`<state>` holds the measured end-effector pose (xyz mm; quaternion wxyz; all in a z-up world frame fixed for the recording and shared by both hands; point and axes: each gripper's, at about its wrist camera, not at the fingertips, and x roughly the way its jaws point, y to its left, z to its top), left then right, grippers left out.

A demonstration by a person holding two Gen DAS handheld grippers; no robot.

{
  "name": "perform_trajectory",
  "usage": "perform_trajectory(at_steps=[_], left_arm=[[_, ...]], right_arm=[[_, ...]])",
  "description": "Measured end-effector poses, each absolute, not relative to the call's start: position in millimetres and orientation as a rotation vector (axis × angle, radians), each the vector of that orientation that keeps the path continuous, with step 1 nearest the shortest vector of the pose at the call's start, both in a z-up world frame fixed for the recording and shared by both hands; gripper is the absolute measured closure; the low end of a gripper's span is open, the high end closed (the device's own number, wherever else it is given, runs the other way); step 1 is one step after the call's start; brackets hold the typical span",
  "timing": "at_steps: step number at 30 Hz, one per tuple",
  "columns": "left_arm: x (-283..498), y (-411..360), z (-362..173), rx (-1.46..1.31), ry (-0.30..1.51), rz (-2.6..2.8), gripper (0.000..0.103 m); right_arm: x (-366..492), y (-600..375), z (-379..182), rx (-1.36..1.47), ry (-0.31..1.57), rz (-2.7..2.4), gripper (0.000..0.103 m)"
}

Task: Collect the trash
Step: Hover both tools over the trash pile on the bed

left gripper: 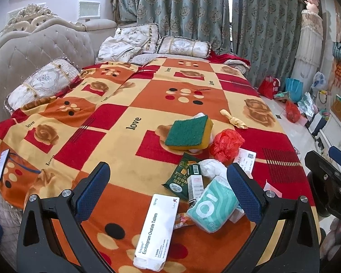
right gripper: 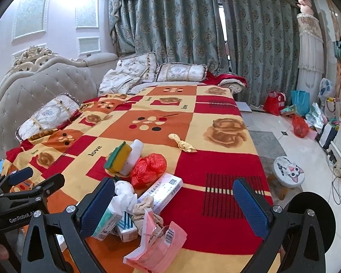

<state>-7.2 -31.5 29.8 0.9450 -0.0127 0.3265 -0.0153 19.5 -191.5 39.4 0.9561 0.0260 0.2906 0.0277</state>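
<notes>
A: What sits nearest the left hand-held gripper [left gripper: 168, 191]?

B: Its jaws are spread wide and hold nothing. Between the fingers, lying on the bed's blanket [left gripper: 125, 104], is a white tablet box [left gripper: 155, 232]. Just beside it, toward the right finger, a teal tissue pack [left gripper: 213, 207] leans on a small upright carton [left gripper: 195, 182] and a dark green sachet [left gripper: 181, 175].

A: And further out?

B: A crumpled white tissue [left gripper: 210, 168], then a red plastic bag [left gripper: 226, 144] and a green-and-yellow sponge [left gripper: 188, 133]. Beyond those, apart from the pile, lies a twisted yellow wrapper [left gripper: 233, 119].

A: The right hand-held gripper [right gripper: 174, 204]?

B: Also wide open and empty. Closest, between its fingers, is a pink torn packet [right gripper: 156, 248]. Beyond that a beige crumpled cloth [right gripper: 145, 211], with a striped small box [right gripper: 126, 226] by the left finger. Farther off is a long white box [right gripper: 163, 190], touching the red bag. A cat-face stool [right gripper: 288, 174] stands on the floor, off to the right.
</notes>
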Motion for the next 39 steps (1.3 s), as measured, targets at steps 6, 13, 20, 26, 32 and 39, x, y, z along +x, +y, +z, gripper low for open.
perform_trajectory(at_steps=[6, 13, 20, 26, 32, 39], left_arm=[[-7, -33, 24, -0.028, 0.675, -0.028, 0.001], [-8, -33, 22, -0.032, 0.673, -0.026, 0.001], [-13, -31, 21, -0.044, 0.687, -0.031, 0.001], [-14, -27, 24, -0.049, 0.691, -0.041, 0.001], [-21, -17, 25, -0.038, 0.716, -0.069, 0.001], [-30, -6, 21, -0.006, 0.771, -0.117, 0.001]], right_arm=[[21, -192, 39, 0.052, 0.598, 0.053, 0.0], [21, -193, 37, 0.045, 0.604, 0.052, 0.0], [21, -193, 34, 0.042, 0.616, 0.053, 0.0], [21, -193, 33, 0.04, 0.616, 0.05, 0.0], [22, -200, 29, 0.037, 0.64, 0.047, 0.0], [23, -214, 17, 0.022, 0.708, 0.068, 0.0]])
